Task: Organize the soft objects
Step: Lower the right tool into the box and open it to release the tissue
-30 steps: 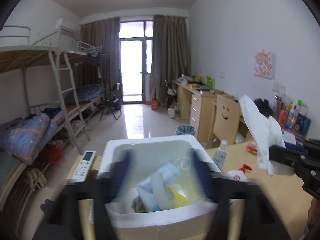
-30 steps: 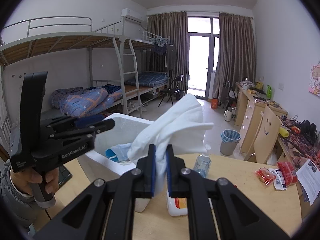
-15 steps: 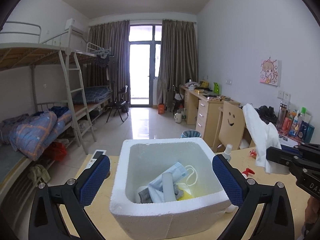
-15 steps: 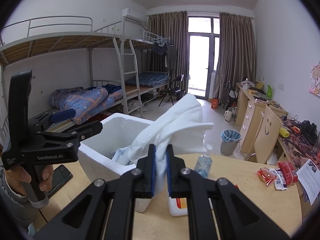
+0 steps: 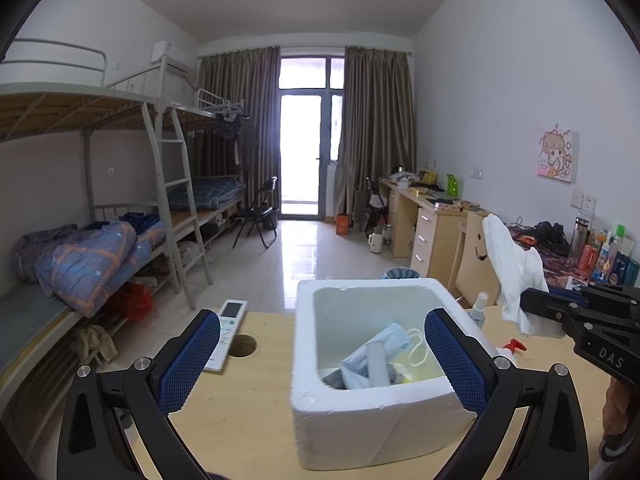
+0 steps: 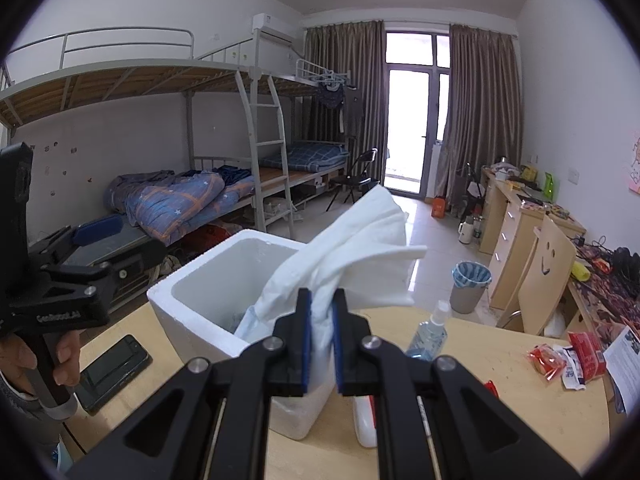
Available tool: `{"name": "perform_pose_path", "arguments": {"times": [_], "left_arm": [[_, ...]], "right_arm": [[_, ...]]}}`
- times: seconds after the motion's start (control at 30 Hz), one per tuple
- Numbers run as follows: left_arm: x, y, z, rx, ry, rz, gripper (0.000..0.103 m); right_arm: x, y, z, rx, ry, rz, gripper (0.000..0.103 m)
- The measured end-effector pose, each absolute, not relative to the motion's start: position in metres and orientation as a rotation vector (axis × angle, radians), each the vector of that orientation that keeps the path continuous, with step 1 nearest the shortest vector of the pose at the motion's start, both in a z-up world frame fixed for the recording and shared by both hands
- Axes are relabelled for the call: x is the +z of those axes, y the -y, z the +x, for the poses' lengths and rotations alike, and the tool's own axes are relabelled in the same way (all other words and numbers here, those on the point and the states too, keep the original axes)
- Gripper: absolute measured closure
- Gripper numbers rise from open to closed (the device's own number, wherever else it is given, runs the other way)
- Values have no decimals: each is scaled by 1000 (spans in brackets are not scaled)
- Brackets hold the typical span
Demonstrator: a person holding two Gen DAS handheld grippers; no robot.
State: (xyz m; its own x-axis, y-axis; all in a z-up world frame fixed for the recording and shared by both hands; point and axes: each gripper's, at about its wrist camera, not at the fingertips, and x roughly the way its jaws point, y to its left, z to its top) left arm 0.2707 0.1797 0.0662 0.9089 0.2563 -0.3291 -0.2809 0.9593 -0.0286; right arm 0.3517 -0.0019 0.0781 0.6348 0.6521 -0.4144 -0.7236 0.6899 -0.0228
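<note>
- My right claw (image 6: 320, 312) is clamped on a white cloth (image 6: 352, 252); the pads pinch its lower bunch and the rest fans upward and away from the claw toward 12 to 1 o'clock in the right wrist view.
- The white foam box (image 6: 200, 296) stands on the tabletop (image 6: 480, 380) at about 10 o'clock from the right claw, its near right corner just beside the pads. I judge that the coming move turns on this: the cloth must travel toward 10 o'clock and down into the open top.
- The cloth's long axis runs from the pads up and away, so its free end already overhangs the box rim.
- My left claw (image 5: 320, 360) stands wide apart with nothing between the blue pads (image 5: 188, 360). It faces the box, which fills the 12 to 1 o'clock sector of the left wrist view.
- The right claw is the nearer one to the cloth; from the left wrist view it sits at 3 o'clock with the cloth (image 5: 512, 272) standing up from it.
- In the box lie a blue face mask (image 5: 380, 348) and other soft items.
- Hidden or unclear: the box floor is largely screened by its near wall; the items under the mask cannot be identified. In the right wrist view the cloth covers part of the box interior, and the claw arms hide the tabletop just ahead.
- A remote control (image 5: 228, 328) and a spray bottle (image 6: 430, 332) lie clear of the path.
</note>
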Motion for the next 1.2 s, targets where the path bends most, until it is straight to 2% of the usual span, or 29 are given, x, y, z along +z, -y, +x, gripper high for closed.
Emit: {"name": "perform_pose_path", "arguments": {"times": [1.07,1.1,1.17,1.2], "left_arm": [[65,-204,217,429,-311,-75,1],[65,-205,217,428,-310,-74,1],[65,-204,218,425,-308,-75,1],[64,-204,218,424,-307,-74,1]], "right_arm": [[72,-71,356,900,-456,-218,91],[72,-71,356,893,-461,-218,90],[72,-73,357,892,-472,-216,80],[73,-72,357,894,-473,-213,70]]}}
